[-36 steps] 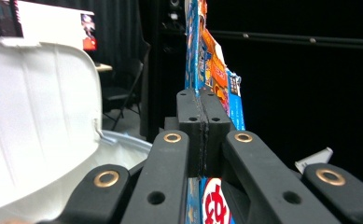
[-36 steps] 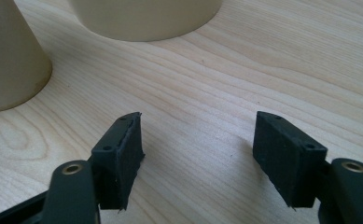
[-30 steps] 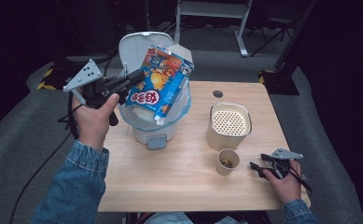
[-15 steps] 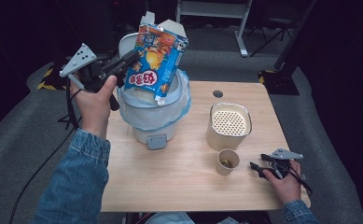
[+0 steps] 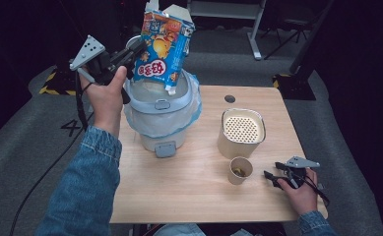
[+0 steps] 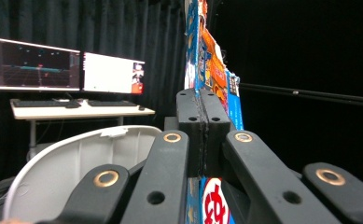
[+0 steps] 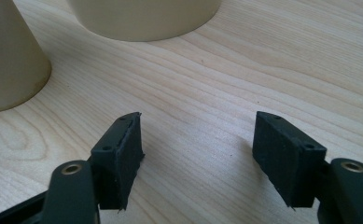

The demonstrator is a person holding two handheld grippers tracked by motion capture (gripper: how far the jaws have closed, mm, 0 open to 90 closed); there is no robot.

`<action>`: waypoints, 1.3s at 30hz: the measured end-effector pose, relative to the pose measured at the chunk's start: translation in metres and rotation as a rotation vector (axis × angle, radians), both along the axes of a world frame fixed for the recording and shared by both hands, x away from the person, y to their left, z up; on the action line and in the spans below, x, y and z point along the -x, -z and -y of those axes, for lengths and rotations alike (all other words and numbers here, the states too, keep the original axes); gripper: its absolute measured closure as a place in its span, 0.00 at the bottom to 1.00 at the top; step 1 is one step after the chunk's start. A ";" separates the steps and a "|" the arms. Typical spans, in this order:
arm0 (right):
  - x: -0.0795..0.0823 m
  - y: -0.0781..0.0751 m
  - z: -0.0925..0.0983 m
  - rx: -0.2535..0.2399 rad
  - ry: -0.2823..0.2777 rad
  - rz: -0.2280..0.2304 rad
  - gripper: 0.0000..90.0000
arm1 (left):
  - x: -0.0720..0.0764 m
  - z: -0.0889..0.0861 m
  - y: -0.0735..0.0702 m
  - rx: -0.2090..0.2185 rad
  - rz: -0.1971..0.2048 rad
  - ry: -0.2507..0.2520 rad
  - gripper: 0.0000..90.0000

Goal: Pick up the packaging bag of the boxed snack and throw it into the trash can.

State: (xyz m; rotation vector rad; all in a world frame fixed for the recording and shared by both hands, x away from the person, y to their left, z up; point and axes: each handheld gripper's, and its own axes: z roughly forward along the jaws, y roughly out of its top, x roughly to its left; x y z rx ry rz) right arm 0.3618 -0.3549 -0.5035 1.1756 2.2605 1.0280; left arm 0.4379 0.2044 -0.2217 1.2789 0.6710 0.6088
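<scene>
A blue and orange snack bag (image 5: 162,49) hangs above the open white rice cooker (image 5: 162,123), nearly upright with its torn corner pointing down at the pot. My left gripper (image 5: 137,49) is shut on the bag's left edge. In the left gripper view the jaws (image 6: 202,116) meet on the thin bag (image 6: 212,70), with the cooker's lid (image 6: 76,158) below. My right gripper (image 5: 272,178) rests on the table at the front right. In the right gripper view it (image 7: 198,154) stands open with bare wood between the jaws.
A beige container (image 5: 240,132) with a perforated insert stands right of the cooker, and a small paper cup (image 5: 240,169) sits in front of it, just left of the right gripper. The wooden table (image 5: 194,206) has free room along its front. Monitors (image 6: 62,70) stand far off.
The left hand has lifted the snack bag up and back over the cooker, and the bag has turned from a slanted pour to nearly upright. The right gripper has stayed put.
</scene>
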 end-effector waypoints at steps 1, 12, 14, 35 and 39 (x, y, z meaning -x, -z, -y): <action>0.000 0.000 0.000 0.001 0.000 0.000 0.37 | -0.002 0.001 0.000 -0.008 -0.001 -0.003 0.99; 0.000 0.000 0.000 0.001 0.000 0.000 0.37 | -0.019 0.007 0.011 -0.060 -0.032 -0.053 0.99; 0.000 0.000 0.000 0.000 0.000 0.000 0.37 | -0.022 0.008 0.013 -0.063 -0.041 -0.060 0.99; 0.000 0.000 0.000 0.000 0.000 0.000 0.37 | -0.030 0.012 0.041 -0.114 -0.150 -0.032 0.79; 0.000 0.000 0.000 0.000 0.000 0.000 0.37 | -0.025 0.010 0.040 -0.109 -0.137 -0.007 0.67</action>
